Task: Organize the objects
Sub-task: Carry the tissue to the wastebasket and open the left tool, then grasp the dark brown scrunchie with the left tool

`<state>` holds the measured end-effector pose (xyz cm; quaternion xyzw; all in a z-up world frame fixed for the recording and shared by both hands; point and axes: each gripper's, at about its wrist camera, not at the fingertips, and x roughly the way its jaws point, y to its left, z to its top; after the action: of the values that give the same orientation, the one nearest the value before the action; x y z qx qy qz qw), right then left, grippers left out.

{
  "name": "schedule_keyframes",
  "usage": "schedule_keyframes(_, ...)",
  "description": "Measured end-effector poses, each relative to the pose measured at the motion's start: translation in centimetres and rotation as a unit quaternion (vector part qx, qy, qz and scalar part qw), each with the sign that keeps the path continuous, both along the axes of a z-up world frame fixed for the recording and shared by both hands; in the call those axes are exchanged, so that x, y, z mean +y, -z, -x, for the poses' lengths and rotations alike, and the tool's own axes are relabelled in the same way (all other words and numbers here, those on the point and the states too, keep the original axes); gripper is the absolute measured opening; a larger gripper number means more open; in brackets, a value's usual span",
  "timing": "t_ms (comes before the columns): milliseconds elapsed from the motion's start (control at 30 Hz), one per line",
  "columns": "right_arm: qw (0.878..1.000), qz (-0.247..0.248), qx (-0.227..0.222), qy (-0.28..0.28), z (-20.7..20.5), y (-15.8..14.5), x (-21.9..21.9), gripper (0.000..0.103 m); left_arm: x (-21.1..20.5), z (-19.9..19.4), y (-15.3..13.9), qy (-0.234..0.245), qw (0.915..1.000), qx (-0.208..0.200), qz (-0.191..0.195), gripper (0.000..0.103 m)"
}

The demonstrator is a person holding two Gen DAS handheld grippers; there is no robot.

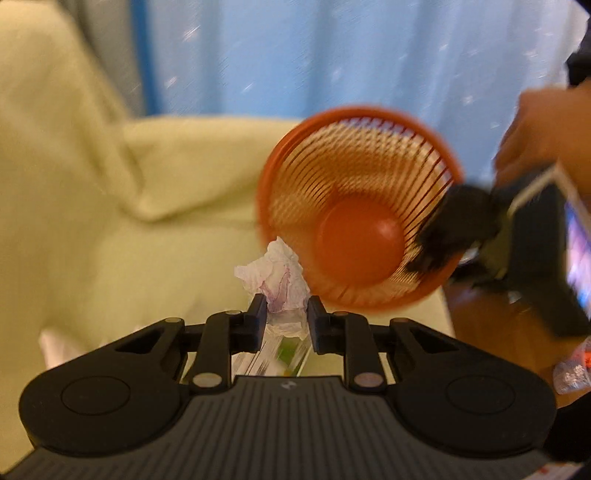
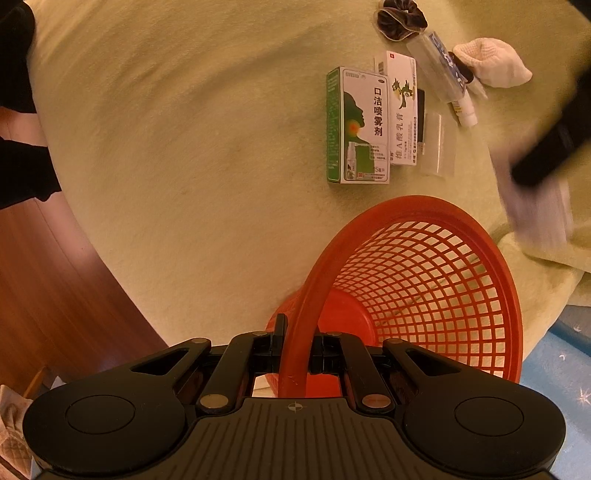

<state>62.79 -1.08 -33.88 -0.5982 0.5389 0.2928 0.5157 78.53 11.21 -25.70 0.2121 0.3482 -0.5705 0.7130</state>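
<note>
My left gripper (image 1: 286, 306) is shut on a crumpled white and purple wrapper (image 1: 279, 273) with clear plastic below it, lifted above the yellow-green blanket (image 1: 110, 221). Just right of it the red mesh basket (image 1: 332, 155) is tipped with its mouth toward the camera. My right gripper (image 2: 297, 332) is shut on the near rim of the basket (image 2: 424, 273). In the left wrist view the right gripper (image 1: 443, 236) shows as a black blur at the basket's right edge, with a hand (image 1: 539, 129) behind it. The left gripper (image 2: 546, 147) is a dark blur at the upper right of the right wrist view.
On the blanket beyond the basket lie a green and white box (image 2: 358, 125), a white box (image 2: 402, 107), a clear plastic piece (image 2: 439, 144), a clear packet with a tube (image 2: 443, 70), a dark scrunchie (image 2: 402, 18) and a white cloth (image 2: 491, 62). Wooden floor (image 2: 55, 288) lies left.
</note>
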Motion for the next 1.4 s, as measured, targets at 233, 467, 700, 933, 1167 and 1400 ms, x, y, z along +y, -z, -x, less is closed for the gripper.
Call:
schedule_keyframes(233, 1.000, -0.006, -0.006, 0.006, 0.3, 0.0, -0.1, 0.004, -5.0, 0.1, -0.5, 0.067, 0.9971, -0.022, 0.029, 0.034)
schedule_keyframes(467, 1.000, -0.012, -0.010, 0.013, 0.2, -0.1, -0.3, 0.004, -5.6, -0.2, -0.5, 0.063, 0.9971, -0.021, 0.038, 0.047)
schedule_keyframes(700, 1.000, -0.014, -0.008, 0.015, -0.2, -0.2, -0.2, 0.004, -1.8, -0.2, -0.5, 0.004, 0.9995, -0.028, 0.016, 0.050)
schedule_keyframes(933, 1.000, -0.013, -0.004, 0.017, -0.3, -0.5, -0.1, 0.004, 4.1, -0.2, 2.4, -0.084, 0.9953, -0.029, -0.038, 0.055)
schedule_keyframes(1167, 1.000, -0.008, 0.000, 0.015, -0.4, -0.4, 0.1, 0.004, 9.6, -1.2, 6.2, -0.158, 0.9824, -0.031, -0.096, 0.060)
schedule_keyframes(1400, 1.000, -0.003, 0.005, 0.017, -0.6, -0.5, 0.2, 0.005, 11.4, -3.6, 9.8, -0.218, 0.9661, -0.032, -0.134, 0.060)
